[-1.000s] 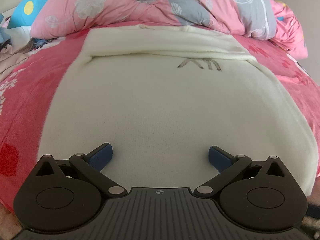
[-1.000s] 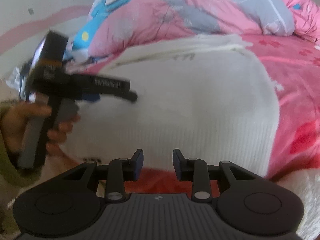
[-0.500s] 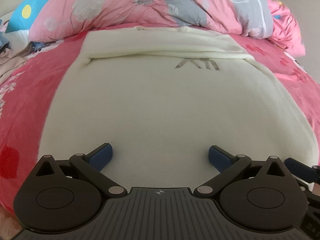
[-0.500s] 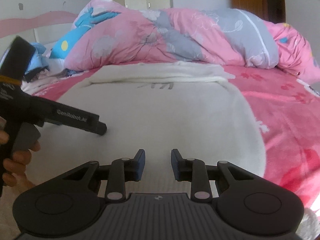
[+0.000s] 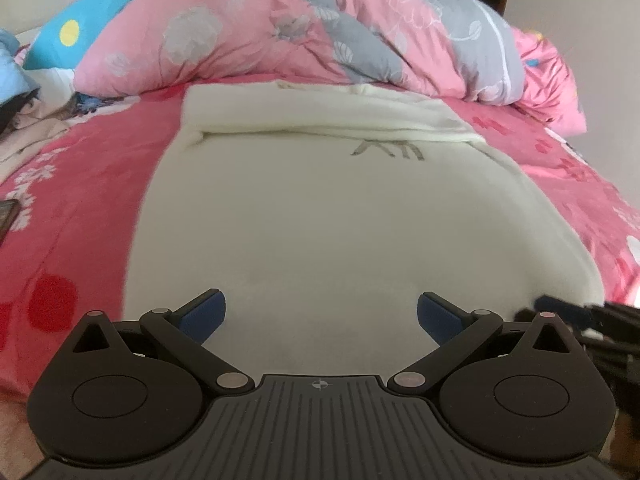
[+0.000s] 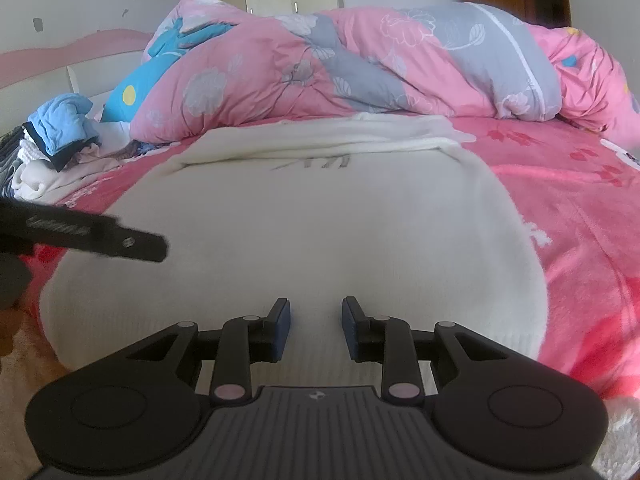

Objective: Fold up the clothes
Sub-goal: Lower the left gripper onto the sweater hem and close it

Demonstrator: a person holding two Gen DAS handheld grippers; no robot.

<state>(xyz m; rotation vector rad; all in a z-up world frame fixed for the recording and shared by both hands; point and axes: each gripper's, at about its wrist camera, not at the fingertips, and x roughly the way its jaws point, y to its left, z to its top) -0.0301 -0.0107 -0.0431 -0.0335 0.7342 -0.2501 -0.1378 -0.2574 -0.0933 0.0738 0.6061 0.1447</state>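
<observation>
A cream knit sweater (image 5: 320, 208) lies flat on the pink bed, its sleeves folded across the far end above a grey logo. My left gripper (image 5: 320, 316) hovers over the sweater's near part, open wide, with nothing between its blue pads. My right gripper (image 6: 316, 320) is over the ribbed near hem, its jaws a narrow gap apart and open, with no fabric pinched. In the right wrist view the sweater (image 6: 320, 220) fills the middle, and a finger of the left gripper (image 6: 120, 242) reaches in from the left. The right gripper's tips (image 5: 560, 308) show at the left wrist view's right edge.
A bunched pink, grey and blue quilt (image 6: 360, 60) lies along the far side of the bed. A pile of loose clothes (image 6: 52, 140) sits at the far left. Pink patterned sheet (image 6: 580, 200) borders the sweater on both sides. A dark flat object (image 5: 8, 216) lies at the left edge.
The right wrist view has levelled out and now faces the sweater squarely. The left gripper has shifted, so it now sits lower and further left in that view. Both grippers' jaws look unchanged.
</observation>
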